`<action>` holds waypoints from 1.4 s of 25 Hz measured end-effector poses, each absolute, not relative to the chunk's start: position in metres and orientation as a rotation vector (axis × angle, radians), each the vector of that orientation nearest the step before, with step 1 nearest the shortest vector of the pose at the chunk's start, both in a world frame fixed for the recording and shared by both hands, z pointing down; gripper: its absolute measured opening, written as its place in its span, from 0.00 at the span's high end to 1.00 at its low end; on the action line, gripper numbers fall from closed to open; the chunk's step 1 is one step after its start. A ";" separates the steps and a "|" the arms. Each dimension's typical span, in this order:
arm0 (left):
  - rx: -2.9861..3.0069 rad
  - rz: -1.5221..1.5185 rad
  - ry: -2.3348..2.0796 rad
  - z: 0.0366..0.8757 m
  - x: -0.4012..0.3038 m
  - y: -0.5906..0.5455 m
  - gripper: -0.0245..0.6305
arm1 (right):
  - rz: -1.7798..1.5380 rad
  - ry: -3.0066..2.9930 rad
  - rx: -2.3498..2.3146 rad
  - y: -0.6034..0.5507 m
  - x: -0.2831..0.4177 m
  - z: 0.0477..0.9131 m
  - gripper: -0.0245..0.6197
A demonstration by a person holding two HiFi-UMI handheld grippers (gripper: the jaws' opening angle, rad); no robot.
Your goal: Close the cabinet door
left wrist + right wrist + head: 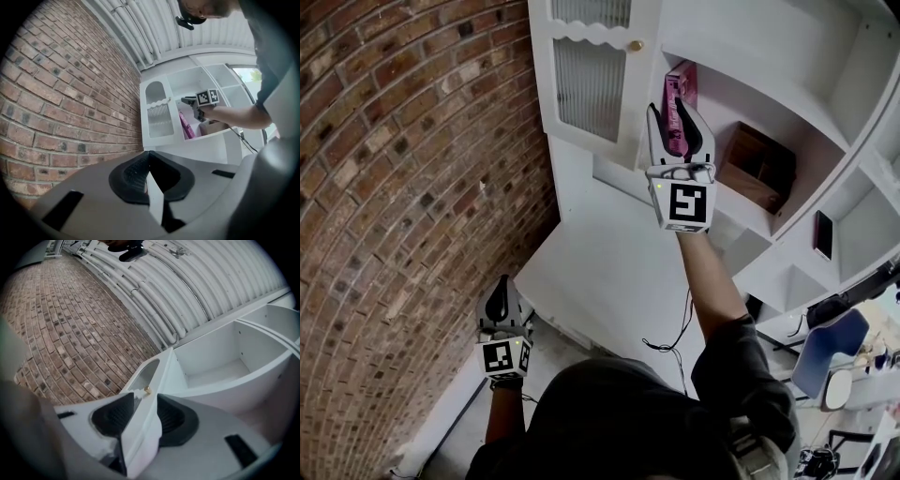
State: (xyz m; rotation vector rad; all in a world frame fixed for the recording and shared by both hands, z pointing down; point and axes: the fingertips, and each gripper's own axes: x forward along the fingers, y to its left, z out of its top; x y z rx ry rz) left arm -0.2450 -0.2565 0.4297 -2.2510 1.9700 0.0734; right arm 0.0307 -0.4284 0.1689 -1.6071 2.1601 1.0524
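Note:
The white cabinet door (pixel 591 80), with a ribbed glass panel and a small brass knob (pixel 635 45), stands swung open at the upper left of the cabinet. My right gripper (pixel 678 108) is raised to the door's free edge. In the right gripper view that door edge (pixel 145 427) runs between the two black pads of my right gripper (pixel 143 416), which rest against it on both sides; the knob (pixel 146 390) shows just beyond. My left gripper (pixel 502 286) hangs low beside the brick wall with its jaws together and nothing in them. In the left gripper view the door (pixel 158 115) lies far ahead.
A brick wall (pixel 412 187) runs close along the left. Inside the open shelf are a pink box (pixel 682 84) and a brown box (pixel 759 164). A dark flat item (pixel 823 234) lies on a lower shelf. The white counter (pixel 609 272) juts out below; a blue chair (pixel 830 342) stands at right.

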 end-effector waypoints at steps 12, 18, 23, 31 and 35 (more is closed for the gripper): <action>-2.249 0.071 1.905 0.416 -0.226 -0.259 0.96 | 0.915 2.227 -1.563 -0.378 0.048 0.216 0.77; -2.258 0.087 1.879 0.411 -0.215 -0.260 0.96 | 0.832 2.265 -1.563 -0.358 0.057 0.241 0.81; -2.262 0.083 1.857 0.407 -0.206 -0.261 0.96 | 0.773 2.292 -1.560 -0.343 0.064 0.259 0.85; -2.269 0.075 1.836 0.405 -0.196 -0.261 0.96 | 0.683 2.333 -1.590 -0.323 0.075 0.285 0.90; -2.268 0.066 1.820 0.402 -0.190 -0.260 0.96 | 0.632 2.351 -1.613 -0.315 0.080 0.296 0.93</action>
